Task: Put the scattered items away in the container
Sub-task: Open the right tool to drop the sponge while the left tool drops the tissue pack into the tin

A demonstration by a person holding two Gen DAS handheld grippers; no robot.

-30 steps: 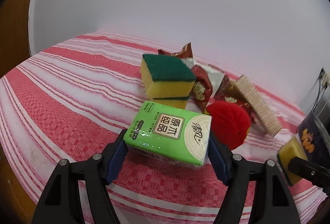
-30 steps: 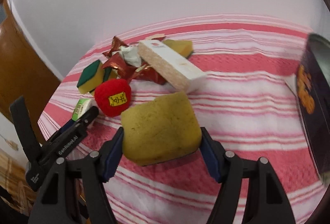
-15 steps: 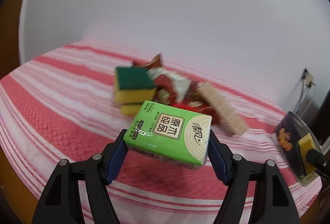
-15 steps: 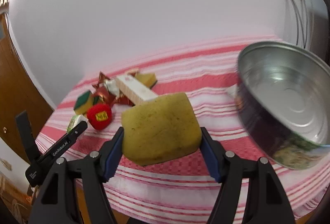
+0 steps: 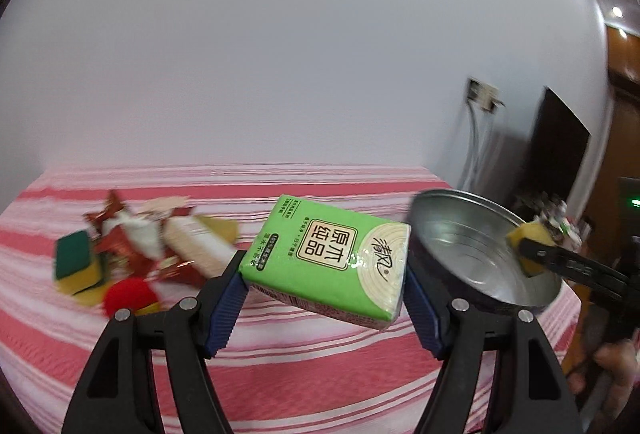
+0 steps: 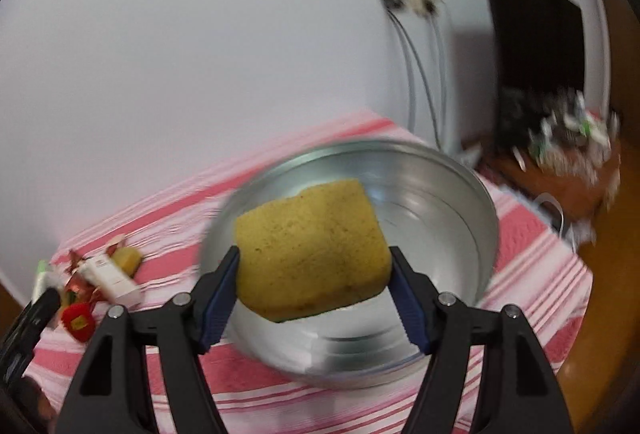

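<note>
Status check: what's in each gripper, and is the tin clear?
Left gripper holding green tissue pack. Right gripper opening, yellow sponge between pads over metal tin. Tin interior looks clear.

Left wrist view rides behind its own jaws, looking forward and slightly down across the red-and-white striped table (image 5: 320, 374), wall behind, a green tissue pack (image 5: 328, 258) filling the near centre. Right wrist view tilts down steeply, close above the round silver metal tin (image 6: 472, 194). Both share that tin (image 5: 460, 234), the scattered pile (image 5: 140, 246) of items, and the striped cloth.
</note>
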